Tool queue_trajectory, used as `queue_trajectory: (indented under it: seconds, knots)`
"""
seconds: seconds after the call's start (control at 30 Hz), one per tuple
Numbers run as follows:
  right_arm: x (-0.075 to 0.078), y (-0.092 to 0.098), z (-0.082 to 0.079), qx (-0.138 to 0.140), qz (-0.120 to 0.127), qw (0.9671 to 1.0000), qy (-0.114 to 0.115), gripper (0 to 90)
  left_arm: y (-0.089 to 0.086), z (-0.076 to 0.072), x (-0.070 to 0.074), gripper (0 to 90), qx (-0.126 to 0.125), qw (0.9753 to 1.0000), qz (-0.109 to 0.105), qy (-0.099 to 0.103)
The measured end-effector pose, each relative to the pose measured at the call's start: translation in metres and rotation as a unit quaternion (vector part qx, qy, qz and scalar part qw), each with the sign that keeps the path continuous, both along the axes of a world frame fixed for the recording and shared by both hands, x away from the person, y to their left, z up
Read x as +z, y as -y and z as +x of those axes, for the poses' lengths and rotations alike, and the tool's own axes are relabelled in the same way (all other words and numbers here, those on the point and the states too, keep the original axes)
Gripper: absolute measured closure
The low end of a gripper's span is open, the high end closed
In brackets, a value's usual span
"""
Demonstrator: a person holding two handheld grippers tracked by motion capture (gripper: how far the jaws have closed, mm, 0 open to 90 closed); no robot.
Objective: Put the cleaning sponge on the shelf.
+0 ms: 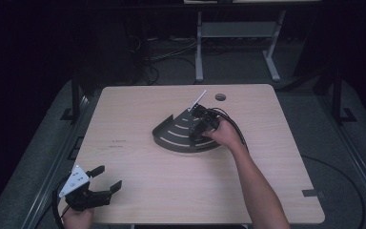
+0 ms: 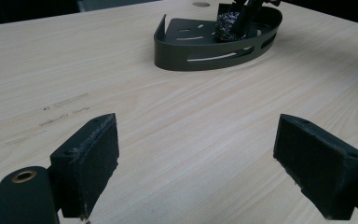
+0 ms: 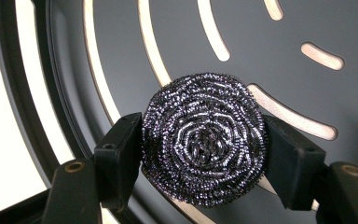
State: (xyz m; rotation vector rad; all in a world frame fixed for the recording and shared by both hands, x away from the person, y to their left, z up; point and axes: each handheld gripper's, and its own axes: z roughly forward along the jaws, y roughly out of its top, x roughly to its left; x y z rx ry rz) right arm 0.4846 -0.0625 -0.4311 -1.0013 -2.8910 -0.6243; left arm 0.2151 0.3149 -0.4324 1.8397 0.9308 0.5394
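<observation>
Two grippers at work, right gripper (image 3: 203,154) clamped around a steel wool scourer (image 3: 203,137) inside the dark slotted corner tray (image 1: 171,133), left gripper (image 1: 100,180) spread wide, holding nothing, over the table's near edge (image 1: 181,210).

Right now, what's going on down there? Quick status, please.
Right tool shut on steel scourer, over the slotted dark tray. Left tool open, idle above bare table. Nothing in the way.

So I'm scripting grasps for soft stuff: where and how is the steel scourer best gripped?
Across its round middle, from above, one pad on each opposite edge, as the right tool grips the scourer over the rack now. The coiled puck is round and springy, so a centred squeeze should hold evenly.
</observation>
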Motion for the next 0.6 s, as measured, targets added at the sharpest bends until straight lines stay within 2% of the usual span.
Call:
queue_trajectory:
  seconds: [0.6]
  knots:
    - [-0.0014, -0.0005, 0.0001, -0.002, -0.003, 1.0000, -0.003, 31.3, 0.0006, 0.0004, 0.0003, 13.4, -0.003, 1.0000, 0.000, 0.002]
